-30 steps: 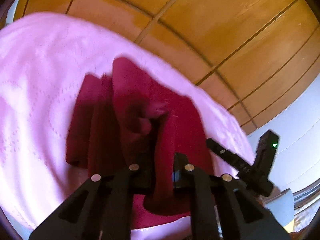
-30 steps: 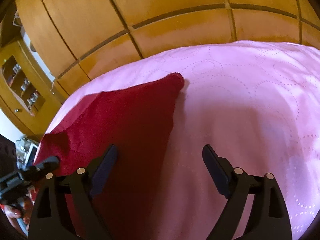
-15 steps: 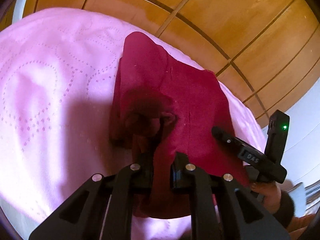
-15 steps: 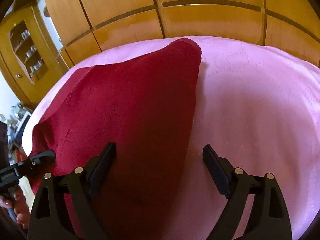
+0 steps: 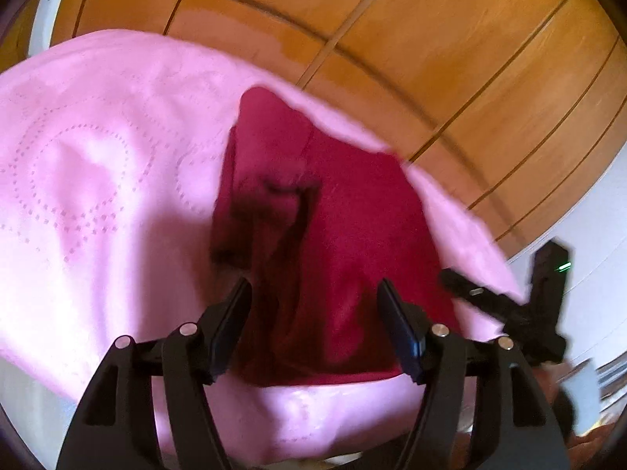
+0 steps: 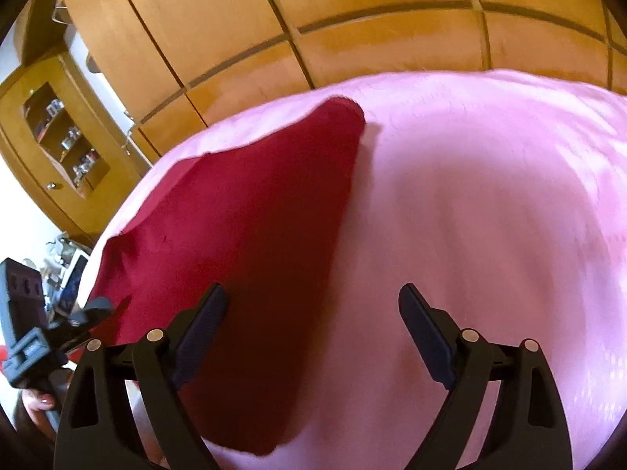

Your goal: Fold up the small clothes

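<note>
A dark red garment (image 5: 345, 243) lies on the pink quilted bedspread (image 5: 90, 180), with a bunched fold near its middle. My left gripper (image 5: 313, 325) is open just above the garment's near edge, holding nothing. In the right wrist view the garment (image 6: 243, 243) lies flat on the bedspread (image 6: 490, 203). My right gripper (image 6: 313, 333) is open and empty, its left finger over the garment's right side and its right finger over bare bedspread. The right gripper also shows at the right edge of the left wrist view (image 5: 509, 301).
Wooden wardrobe panels (image 5: 392, 39) rise behind the bed. A wooden shelf cabinet (image 6: 58, 137) with small items stands at the far left. The other hand-held gripper (image 6: 35, 337) shows at the lower left of the right wrist view.
My left gripper has opened and let go of the red garment, which now lies on the bedspread. The right gripper stays open and has drawn back a little.
</note>
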{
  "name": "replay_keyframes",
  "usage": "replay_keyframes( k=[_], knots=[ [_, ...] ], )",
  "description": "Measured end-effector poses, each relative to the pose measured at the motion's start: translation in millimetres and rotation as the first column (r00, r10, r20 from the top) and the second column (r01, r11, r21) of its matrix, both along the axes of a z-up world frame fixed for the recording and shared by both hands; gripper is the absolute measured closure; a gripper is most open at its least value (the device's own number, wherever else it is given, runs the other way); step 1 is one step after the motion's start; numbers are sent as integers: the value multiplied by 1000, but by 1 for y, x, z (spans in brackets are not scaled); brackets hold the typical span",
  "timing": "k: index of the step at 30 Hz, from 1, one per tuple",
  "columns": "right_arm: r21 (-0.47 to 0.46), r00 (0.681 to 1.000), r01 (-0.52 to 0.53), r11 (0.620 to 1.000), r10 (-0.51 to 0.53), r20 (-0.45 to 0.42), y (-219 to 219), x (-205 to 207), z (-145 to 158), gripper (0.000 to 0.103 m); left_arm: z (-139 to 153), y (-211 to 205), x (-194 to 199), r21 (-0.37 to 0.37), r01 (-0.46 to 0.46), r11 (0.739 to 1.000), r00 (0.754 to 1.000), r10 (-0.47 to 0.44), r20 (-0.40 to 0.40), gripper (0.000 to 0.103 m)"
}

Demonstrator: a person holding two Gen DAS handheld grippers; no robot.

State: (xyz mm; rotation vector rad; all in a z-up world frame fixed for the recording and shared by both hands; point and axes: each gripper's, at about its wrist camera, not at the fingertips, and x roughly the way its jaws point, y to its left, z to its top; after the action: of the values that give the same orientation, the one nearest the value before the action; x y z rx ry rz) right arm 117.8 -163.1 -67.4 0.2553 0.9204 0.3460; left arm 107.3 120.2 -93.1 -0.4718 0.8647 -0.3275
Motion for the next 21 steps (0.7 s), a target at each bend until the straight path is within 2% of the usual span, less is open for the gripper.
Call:
replay_keyframes(
  k=[1, 3, 5, 6, 8, 11, 13, 14, 15, 18, 21],
  knots=[
    [1, 1000, -14, 1000, 14, -12, 3, -1, -2, 14, -5, -1, 3, 16, 4, 1000, 1000, -4, -26, 67],
    [-7, 998, -50, 999, 50, -34, 11, -4, -7, 14, -14, 3, 3, 4, -1, 1000, 997, 2, -75, 76],
    [-41, 994, -98, 994, 95, -59, 24, -10, -12, 14, -15, 9, -3, -12, -12, 1000, 996, 11, -86, 79],
    [-86, 991, -117, 989, 112, -67, 30, -11, -18, 14, -16, 9, -5, -9, -15, 1000, 996, 14, -91, 79],
    [-165, 990, -142, 976, 138, -36, 38, -14, -26, 14, -26, 9, -8, -7, -21, 1000, 994, 20, -112, 79],
    [-183, 989, -146, 972, 146, -14, 40, -13, -29, 10, -35, 11, -11, -25, -24, 999, 995, 22, -100, 79],
    [-148, 990, -143, 979, 142, -17, 35, -11, -25, 10, -29, 13, -13, -30, -19, 999, 997, 17, -81, 69],
    [-131, 990, -140, 982, 139, -19, 32, -11, -24, 10, -27, 14, -14, -26, -26, 999, 997, 24, -75, 59],
    [-95, 991, -131, 987, 130, -21, 26, -10, -21, 10, -25, 17, -16, -25, -40, 999, 996, 38, -75, 44],
    [-6, 996, -92, 996, 92, 8, 9, -6, -4, 10, -10, 30, -17, -53, -96, 994, 995, 94, -44, 31],
    [25, 996, -43, 999, 41, 81, -5, 5, 16, 10, 11, 39, -14, 18, -158, 987, 987, 157, 24, 29]
  ],
)
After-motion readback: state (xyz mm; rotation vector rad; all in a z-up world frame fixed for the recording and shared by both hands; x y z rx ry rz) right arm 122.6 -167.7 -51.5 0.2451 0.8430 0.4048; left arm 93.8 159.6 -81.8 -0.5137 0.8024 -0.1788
